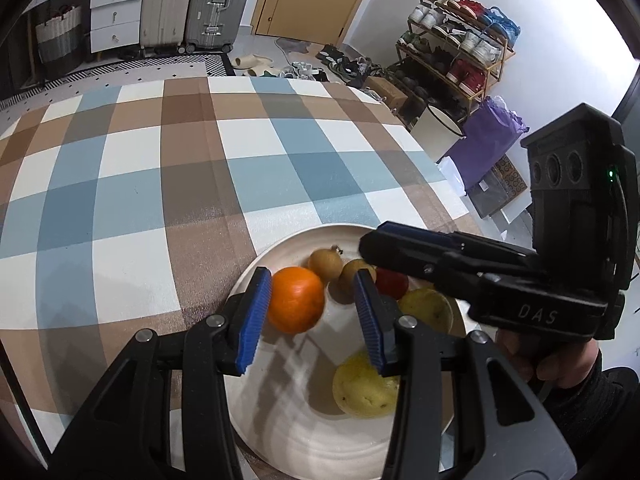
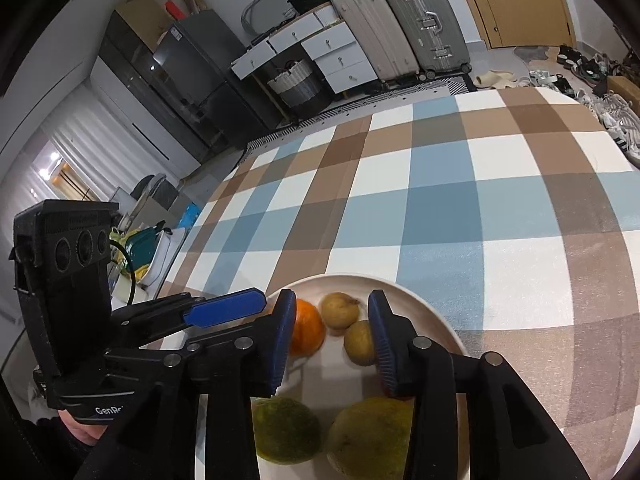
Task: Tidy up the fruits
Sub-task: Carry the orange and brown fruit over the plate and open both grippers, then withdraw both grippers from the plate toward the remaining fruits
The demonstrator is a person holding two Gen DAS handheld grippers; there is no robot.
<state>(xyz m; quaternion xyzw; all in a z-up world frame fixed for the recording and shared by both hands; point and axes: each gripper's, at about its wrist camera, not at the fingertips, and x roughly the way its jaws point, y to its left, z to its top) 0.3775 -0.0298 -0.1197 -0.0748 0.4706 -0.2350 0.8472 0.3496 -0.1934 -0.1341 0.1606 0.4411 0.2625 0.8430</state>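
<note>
A white plate (image 1: 288,420) (image 2: 420,304) on the checked tablecloth holds an orange (image 1: 296,300) (image 2: 308,332), two small brown fruits (image 1: 325,265) (image 2: 340,310), a red fruit (image 1: 394,282) and two yellow-green fruits (image 1: 364,386) (image 2: 286,428). My left gripper (image 1: 312,274) (image 2: 256,304) hangs open over the plate. The orange sits beside its left pad and clear of the right pad. My right gripper (image 2: 331,298) (image 1: 368,248) is open above the plate's middle, nothing pressed between its pads. One brown fruit (image 2: 358,342) lies by its right pad. The red fruit is mostly hidden in the right wrist view.
The checked tablecloth (image 1: 160,184) (image 2: 460,184) stretches far beyond the plate. The table's right edge (image 1: 444,184) drops to a shoe rack (image 1: 452,56) and a white bin (image 1: 436,128). Suitcases (image 2: 400,24) and drawers (image 2: 336,56) stand behind. A hand (image 1: 552,360) holds the right gripper.
</note>
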